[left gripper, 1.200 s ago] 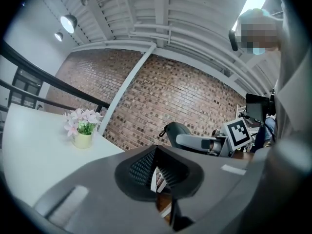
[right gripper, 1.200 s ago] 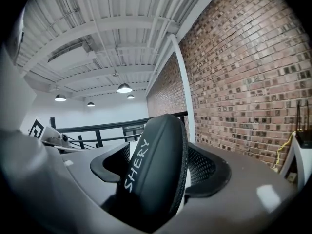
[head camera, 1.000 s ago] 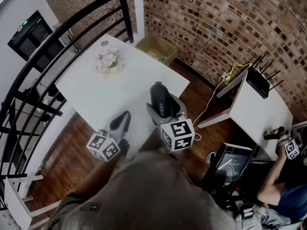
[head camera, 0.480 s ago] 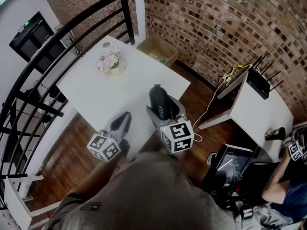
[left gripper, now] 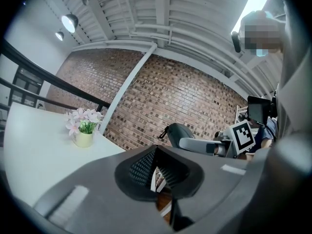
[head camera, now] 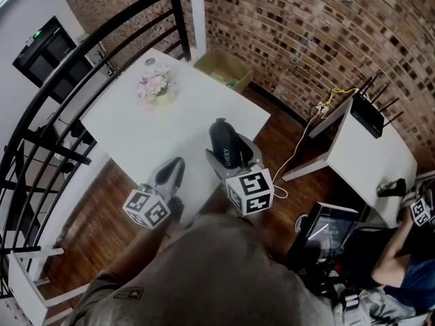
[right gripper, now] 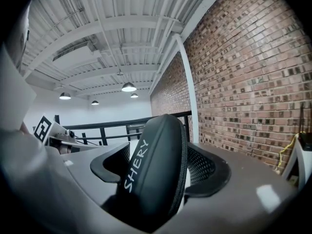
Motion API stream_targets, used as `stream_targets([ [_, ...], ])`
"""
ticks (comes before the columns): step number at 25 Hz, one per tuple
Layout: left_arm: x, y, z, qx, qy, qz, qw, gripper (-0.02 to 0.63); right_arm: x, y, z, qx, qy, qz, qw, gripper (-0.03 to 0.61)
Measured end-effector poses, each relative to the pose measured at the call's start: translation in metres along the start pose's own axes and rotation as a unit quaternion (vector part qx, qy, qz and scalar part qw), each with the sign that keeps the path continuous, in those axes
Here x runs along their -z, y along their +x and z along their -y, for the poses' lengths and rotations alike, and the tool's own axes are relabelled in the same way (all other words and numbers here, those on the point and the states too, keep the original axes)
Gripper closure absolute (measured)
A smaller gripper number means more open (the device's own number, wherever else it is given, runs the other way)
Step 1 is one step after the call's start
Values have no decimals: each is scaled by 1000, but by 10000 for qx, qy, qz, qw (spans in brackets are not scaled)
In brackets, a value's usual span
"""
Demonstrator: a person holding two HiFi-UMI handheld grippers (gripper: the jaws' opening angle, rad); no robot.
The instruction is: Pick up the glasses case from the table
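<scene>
Two grippers | our right gripper [head camera: 233,160] clamps the glasses case [head camera: 223,136] mid-body, held over the table's [head camera: 170,111] near edge | left gripper [head camera: 170,174] closed, empty | case looks light, rigid, smooth: we grip across its zipped sides

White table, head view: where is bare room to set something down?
Free: the wide middle of the white table, from the small pot of pink flowers at its far corner toward the near edge. Crowded: that near edge, where the left gripper and the right gripper, holding the black zipped glasses case, hang.
</scene>
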State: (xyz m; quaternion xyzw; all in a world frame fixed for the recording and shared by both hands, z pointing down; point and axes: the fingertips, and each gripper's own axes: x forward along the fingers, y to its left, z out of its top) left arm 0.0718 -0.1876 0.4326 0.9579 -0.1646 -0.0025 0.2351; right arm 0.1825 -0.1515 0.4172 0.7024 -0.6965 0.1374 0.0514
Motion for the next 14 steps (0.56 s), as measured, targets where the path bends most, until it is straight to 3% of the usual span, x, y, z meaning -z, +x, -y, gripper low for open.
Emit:
stream_targets([
  [14,0,3,-7,-93,-9,-30,10000,612,1,10,5,-62,25,-47,10000,209],
])
